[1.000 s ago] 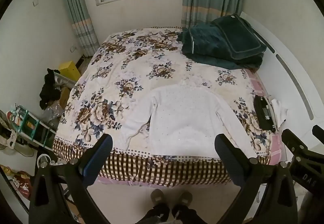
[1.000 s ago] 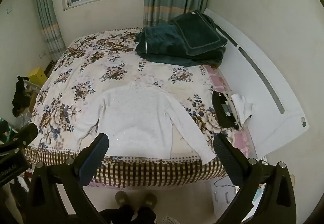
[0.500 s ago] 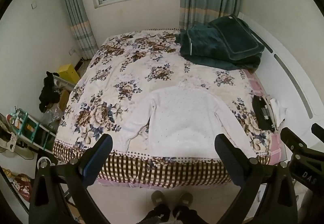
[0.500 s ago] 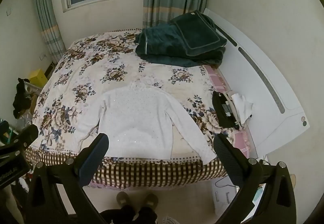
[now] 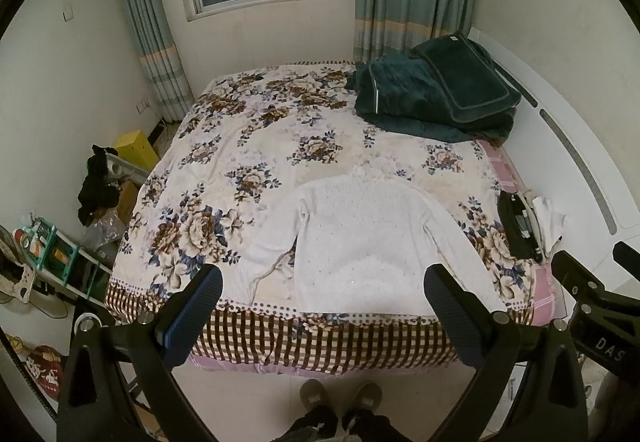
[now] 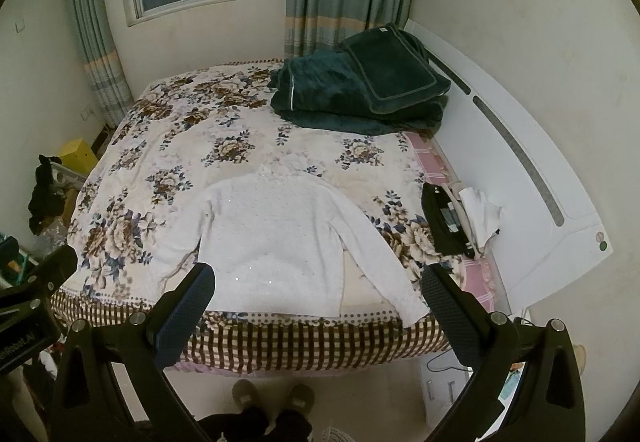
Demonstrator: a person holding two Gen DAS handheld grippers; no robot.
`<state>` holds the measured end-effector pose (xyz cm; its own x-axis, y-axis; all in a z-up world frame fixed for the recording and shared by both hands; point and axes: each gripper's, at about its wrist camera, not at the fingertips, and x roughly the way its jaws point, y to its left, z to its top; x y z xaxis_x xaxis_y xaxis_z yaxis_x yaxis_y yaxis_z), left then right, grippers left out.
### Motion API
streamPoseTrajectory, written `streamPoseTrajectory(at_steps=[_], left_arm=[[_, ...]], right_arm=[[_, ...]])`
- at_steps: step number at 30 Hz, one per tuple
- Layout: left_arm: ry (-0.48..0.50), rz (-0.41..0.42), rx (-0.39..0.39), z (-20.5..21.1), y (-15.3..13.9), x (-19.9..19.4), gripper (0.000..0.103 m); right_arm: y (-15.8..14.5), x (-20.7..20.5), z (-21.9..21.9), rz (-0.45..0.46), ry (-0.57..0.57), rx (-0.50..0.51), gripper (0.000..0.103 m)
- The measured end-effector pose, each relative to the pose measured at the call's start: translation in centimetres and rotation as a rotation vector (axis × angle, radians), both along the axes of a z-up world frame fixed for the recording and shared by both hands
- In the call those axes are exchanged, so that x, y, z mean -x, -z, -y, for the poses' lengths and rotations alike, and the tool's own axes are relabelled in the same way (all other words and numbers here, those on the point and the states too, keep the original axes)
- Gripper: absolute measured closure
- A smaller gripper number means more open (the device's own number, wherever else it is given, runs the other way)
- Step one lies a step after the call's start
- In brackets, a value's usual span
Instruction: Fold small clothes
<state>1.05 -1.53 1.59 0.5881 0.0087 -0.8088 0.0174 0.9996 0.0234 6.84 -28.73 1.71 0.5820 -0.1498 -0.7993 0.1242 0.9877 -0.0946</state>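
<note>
left tool (image 5: pixel 322 306) and right tool (image 6: pixel 318 302) spread wide, empty | one white sweater (image 5: pixel 360 242) flat at bed (image 5: pixel 260 146) near edge | one green blanket pile (image 5: pixel 432 98) far corner

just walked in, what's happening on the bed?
A person stands at the foot of the bed holding both grippers above it, jaws open, gripping nothing. The left gripper and right gripper are aimed at a white sweater spread flat near the bed's edge, sleeves out. No fold has been made yet.
</note>
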Motion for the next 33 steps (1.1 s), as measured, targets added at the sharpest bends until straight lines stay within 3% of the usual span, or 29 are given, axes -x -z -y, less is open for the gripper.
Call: streamPoseTrajectory(at_steps=[6, 33], left_arm=[[0.002, 0.003, 0.001, -0.1, -1.5, -1.0, 0.0], [0.004, 0.015, -0.001, 0.2, -2.0, -1.1, 0.0]], right_arm=[[0.2, -0.1, -0.5, 0.0, -0.003, -0.007, 0.0], [-0.6, 0.3, -2.6, 0.002, -0.008, -0.02, 0.0]])
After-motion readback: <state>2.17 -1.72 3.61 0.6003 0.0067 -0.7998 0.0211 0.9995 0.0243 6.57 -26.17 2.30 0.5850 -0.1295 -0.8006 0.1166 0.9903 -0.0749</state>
